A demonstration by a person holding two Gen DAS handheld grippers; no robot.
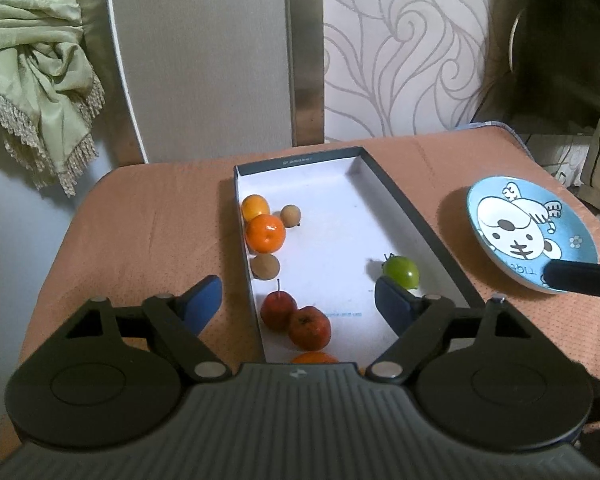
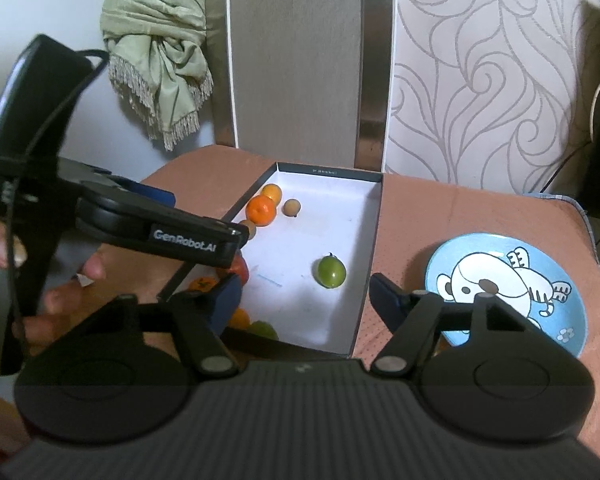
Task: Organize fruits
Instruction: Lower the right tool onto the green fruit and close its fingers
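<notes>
Small round green fruit (image 1: pixel 400 271) in shallow white-lined cardboard box (image 1: pixel 352 168), just beyond left hand-held gripper (image 1: pixel 298 300), jaws wide, empty, right hand-held gripper (image 2: pixel 304 300) likewise open.

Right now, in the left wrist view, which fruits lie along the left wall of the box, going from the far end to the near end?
Yellow-orange fruit → orange mandarin → brown round fruit → red fruit with stem → second red fruit → an orange fruit, half hidden at the near edge.
</notes>
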